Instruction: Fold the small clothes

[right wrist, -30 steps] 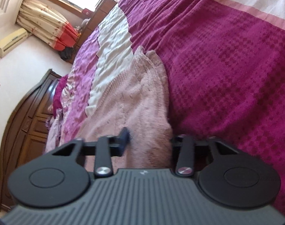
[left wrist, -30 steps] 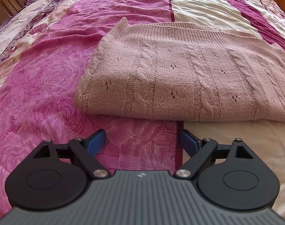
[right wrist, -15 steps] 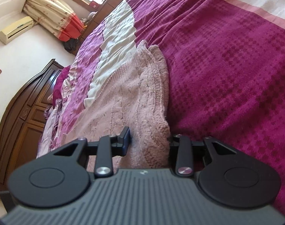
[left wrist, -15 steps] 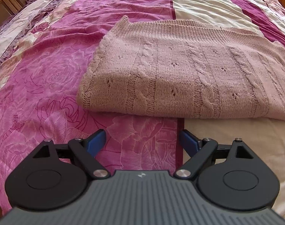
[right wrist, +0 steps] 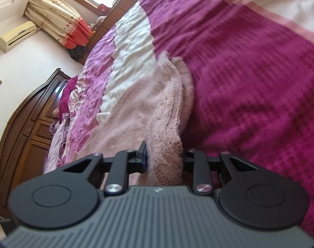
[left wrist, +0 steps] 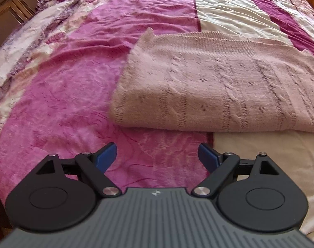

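Note:
A pale pink cable-knit sweater point(left wrist: 219, 86) lies folded flat on the bed, and its near folded edge runs across the left wrist view. My left gripper point(left wrist: 157, 155) hovers open just short of that edge, over the bedspread, with nothing between its blue pads. In the right wrist view the sweater point(right wrist: 157, 103) stretches away along the bed. My right gripper point(right wrist: 164, 157) has the sweater's thick end edge bunched between its fingers. Its jaws are closing and both pads press into the knit. The right fingertip is partly hidden by the fabric.
The bedspread point(left wrist: 74, 103) has pink floral, cream and magenta point(right wrist: 250, 82) stripes. A dark wooden wardrobe point(right wrist: 22, 134) stands beyond the bed's far side. A curtained window point(right wrist: 59, 14) and a wall air conditioner point(right wrist: 16, 35) are at the back.
The right gripper's jaws have narrowed on the sweater's end edge, which now bunches up between them. The left gripper has stayed open and has hardly moved.

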Demonstrator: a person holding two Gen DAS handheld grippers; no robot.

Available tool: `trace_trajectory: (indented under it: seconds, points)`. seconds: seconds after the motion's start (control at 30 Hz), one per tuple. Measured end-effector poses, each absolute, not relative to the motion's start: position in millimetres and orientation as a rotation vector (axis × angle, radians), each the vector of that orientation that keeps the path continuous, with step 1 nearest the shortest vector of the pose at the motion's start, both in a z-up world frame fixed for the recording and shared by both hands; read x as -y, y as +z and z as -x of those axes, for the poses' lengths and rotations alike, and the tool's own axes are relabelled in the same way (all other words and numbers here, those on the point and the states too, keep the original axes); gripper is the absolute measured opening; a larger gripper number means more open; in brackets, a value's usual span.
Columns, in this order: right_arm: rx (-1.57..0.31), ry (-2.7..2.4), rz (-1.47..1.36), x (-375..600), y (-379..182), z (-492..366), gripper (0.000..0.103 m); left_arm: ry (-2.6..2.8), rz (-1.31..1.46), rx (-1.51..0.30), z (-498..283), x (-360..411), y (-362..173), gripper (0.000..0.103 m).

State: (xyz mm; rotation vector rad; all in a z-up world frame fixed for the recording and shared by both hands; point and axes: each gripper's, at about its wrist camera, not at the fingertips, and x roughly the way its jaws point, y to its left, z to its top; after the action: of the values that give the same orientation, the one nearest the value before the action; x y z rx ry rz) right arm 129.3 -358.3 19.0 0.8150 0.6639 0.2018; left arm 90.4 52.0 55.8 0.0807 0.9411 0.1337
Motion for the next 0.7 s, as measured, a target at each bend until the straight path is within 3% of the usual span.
trace_trajectory:
  seconds: [0.7]
  points:
    - [-0.574,0.439,-0.613,256,122,-164,0.026,0.231,-0.072,-0.902,-77,-122,90,0.090]
